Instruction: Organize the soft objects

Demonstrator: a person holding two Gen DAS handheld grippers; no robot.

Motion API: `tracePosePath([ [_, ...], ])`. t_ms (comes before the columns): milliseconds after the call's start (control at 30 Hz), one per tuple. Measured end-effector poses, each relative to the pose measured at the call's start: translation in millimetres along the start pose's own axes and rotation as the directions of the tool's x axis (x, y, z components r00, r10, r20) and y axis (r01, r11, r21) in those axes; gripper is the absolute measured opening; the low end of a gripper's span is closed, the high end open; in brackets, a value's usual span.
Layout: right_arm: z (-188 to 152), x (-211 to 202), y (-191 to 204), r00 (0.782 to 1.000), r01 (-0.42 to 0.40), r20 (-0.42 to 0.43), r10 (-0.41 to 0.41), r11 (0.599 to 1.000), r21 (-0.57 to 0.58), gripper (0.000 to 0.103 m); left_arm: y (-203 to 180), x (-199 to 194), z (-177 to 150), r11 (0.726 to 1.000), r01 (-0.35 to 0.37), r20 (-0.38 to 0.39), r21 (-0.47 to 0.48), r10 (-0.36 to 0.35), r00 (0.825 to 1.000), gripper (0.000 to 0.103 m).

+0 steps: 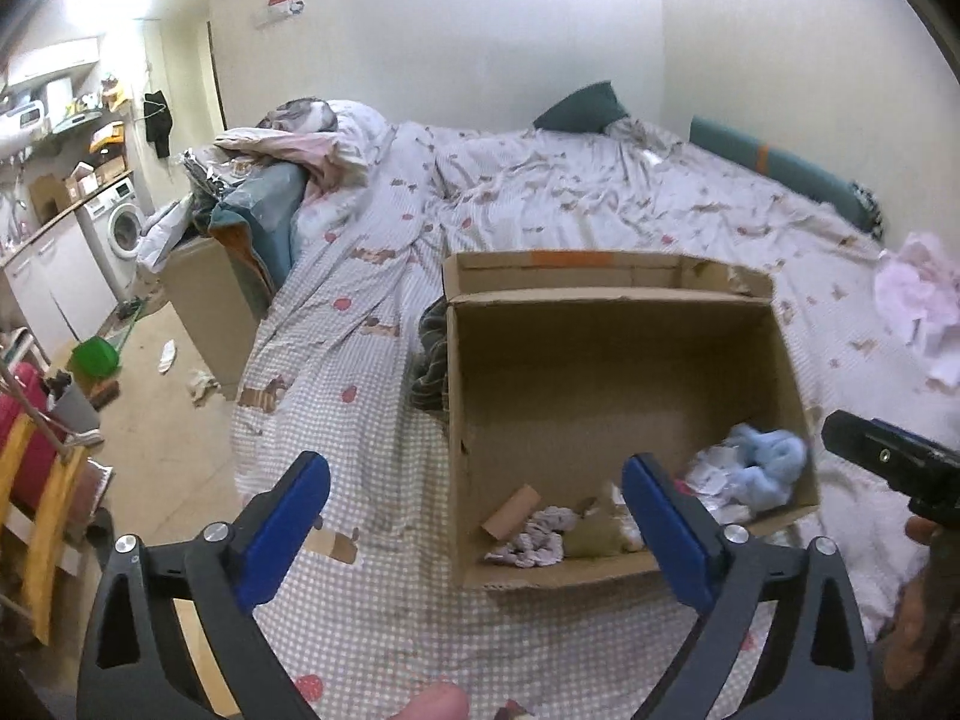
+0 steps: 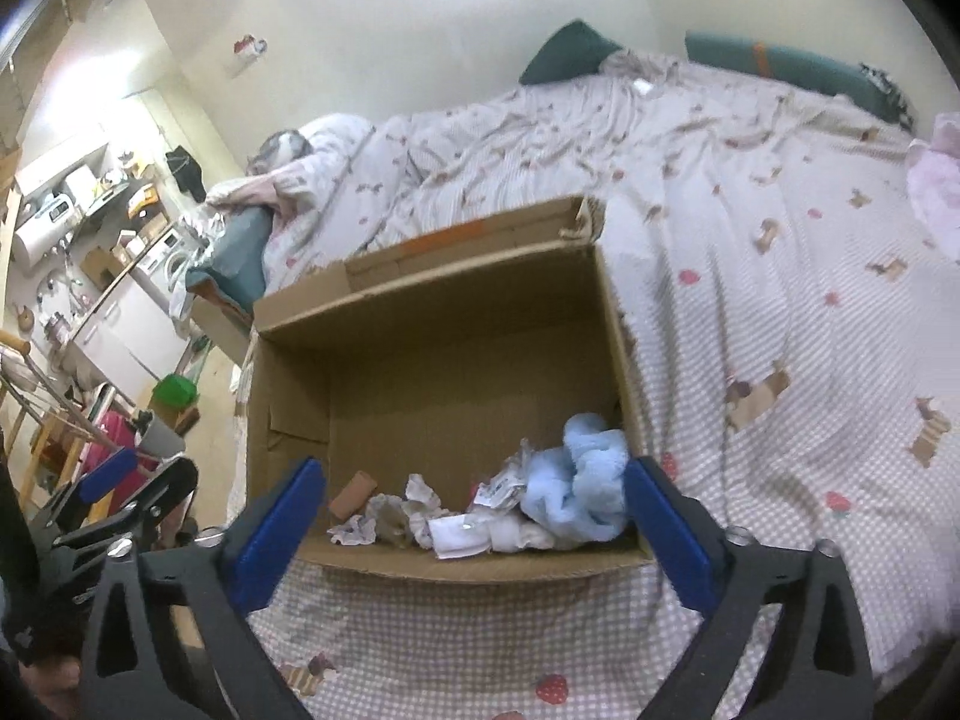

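A light-blue fluffy cloth point(image 2: 591, 480) lies in the cardboard box point(image 2: 432, 354) at its 4 o'clock corner, beside crumpled papers point(image 2: 384, 516) and white tagged items point(image 2: 462, 531); their print is too small to read. The box sits on the bed point(image 2: 780, 312). The left claw point(image 1: 474, 516) and the right claw point(image 2: 474, 510) both gape wide, holding nothing.

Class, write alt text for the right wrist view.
An open cardboard box sits on a patterned bed, holding a light blue cloth and crumpled scraps. The right gripper stands open and empty in front of it.
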State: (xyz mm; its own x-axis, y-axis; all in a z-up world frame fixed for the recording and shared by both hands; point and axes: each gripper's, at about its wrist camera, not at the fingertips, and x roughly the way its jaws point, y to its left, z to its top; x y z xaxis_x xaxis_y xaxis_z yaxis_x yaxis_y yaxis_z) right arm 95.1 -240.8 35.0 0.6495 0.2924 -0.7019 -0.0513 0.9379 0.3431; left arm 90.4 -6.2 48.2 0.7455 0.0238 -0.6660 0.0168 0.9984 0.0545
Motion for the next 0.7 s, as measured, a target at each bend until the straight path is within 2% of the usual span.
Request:
tracePosePath([
  [33,-2.5,-4.6,-0.4,1.0,0.003,0.008,-0.003,1.0,0.003,0.103,1.5,-4.9,-0.9,1.0,0.004,0.007,-0.006,-0.004,1.0,0.103],
  [100,-7.9,-11.0,-0.4,1.0,0.008,0.008,-0.008,1.0,0.011,0.103,4.2,-14.1,-3.3,1.0,0.008,0.014,-0.023,-0.008,1.0,0.103],
  [167,-12.1,-15.3,-0.4,1.0,0.023,0.006,-0.023,1.0,0.016,0.103,9.7,-19.4,-6.8,0.998,0.004,-0.002,-0.056,-0.004,1.0,0.103],
  [233,-18.6,-20.9,1.2,0.999,0.039,0.011,-0.04,0.999,0.011,0.103,14.8,-23.9,-13.5,0.995,0.032,-0.025,-0.09,-0.034,0.999,0.103],
  [333,-27.4,-27.0,6.7,0.998,0.064,0.015,-0.064,0.998,-0.01,0.103,18.3,-25.7,-21.2,0.994,0.034,-0.043,-0.103,-0.039,0.998,0.102],
  [467,-41.3,-33.4,13.7,0.996,0.08,0.032,-0.079,0.996,-0.031,0.103,15.6,-28.3,-33.0,0.995,0.055,-0.049,-0.087,-0.06,0.997,0.103],
  [533,-45.0,-33.0,17.8,0.994,0.103,0.037,-0.101,0.993,-0.058,0.103,10.7,-26.6,-37.8,0.997,0.033,-0.06,-0.071,-0.038,0.997,0.103],
  [633,-48.4,-31.9,21.4,0.991,0.124,0.057,-0.119,0.988,-0.096,0.103,6.1,-25.5,-40.7,0.996,0.062,-0.062,-0.068,-0.066,0.996,0.103],
  [700,-50.1,-29.5,21.3,0.989,0.14,0.058,-0.134,0.984,-0.112,0.103,2.8,-25.6,-41.9,0.997,0.05,-0.058,-0.056,-0.053,0.997,0.103],
])
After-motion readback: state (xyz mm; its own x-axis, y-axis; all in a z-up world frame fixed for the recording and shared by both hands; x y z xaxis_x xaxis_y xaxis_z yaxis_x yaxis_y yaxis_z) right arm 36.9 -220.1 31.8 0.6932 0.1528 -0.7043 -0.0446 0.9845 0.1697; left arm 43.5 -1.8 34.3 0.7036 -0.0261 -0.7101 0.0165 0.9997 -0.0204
